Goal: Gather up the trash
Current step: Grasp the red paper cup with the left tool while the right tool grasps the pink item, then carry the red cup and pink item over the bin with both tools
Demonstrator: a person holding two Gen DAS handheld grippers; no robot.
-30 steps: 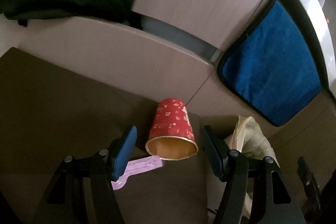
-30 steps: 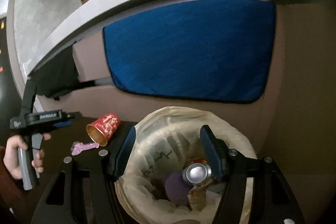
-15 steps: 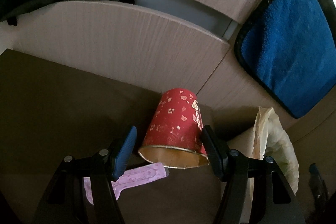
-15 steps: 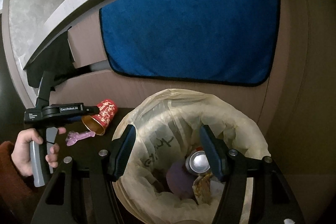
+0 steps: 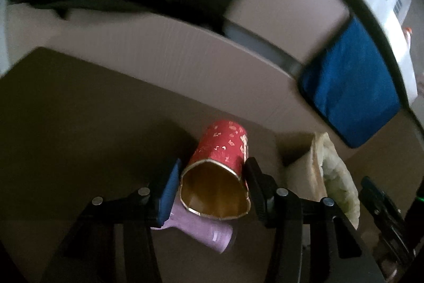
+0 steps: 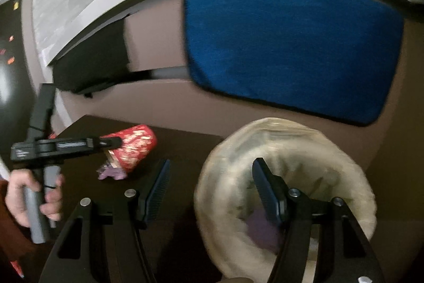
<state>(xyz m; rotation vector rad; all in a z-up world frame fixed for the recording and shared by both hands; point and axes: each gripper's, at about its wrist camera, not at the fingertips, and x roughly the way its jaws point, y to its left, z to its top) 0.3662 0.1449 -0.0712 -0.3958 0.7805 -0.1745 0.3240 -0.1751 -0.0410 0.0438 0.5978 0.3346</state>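
A red paper cup (image 5: 222, 147) with gold print lies on its side on the dark table (image 5: 79, 110), mouth toward the camera. My left gripper (image 5: 213, 163) has a pad on each side of it, the jaws are closing, and the gold rim is squashed out of round. A purple wrapper (image 5: 201, 232) lies under the cup's mouth. In the right wrist view the cup (image 6: 132, 147) and the wrapper (image 6: 111, 173) sit at the left. My right gripper (image 6: 212, 163) is open and empty over the rim of the lined trash bin (image 6: 291, 139).
The trash bin (image 5: 336, 177) stands just right of the table. A blue towel (image 6: 291, 44) and a black cloth (image 6: 90, 65) hang on the cabinet front behind. A person's hand (image 6: 26, 192) holds the left gripper's handle.
The left gripper moved forward around the cup and its jaws narrowed onto it, denting the rim. The right gripper swung left, so the bin now sits to the right in its view.
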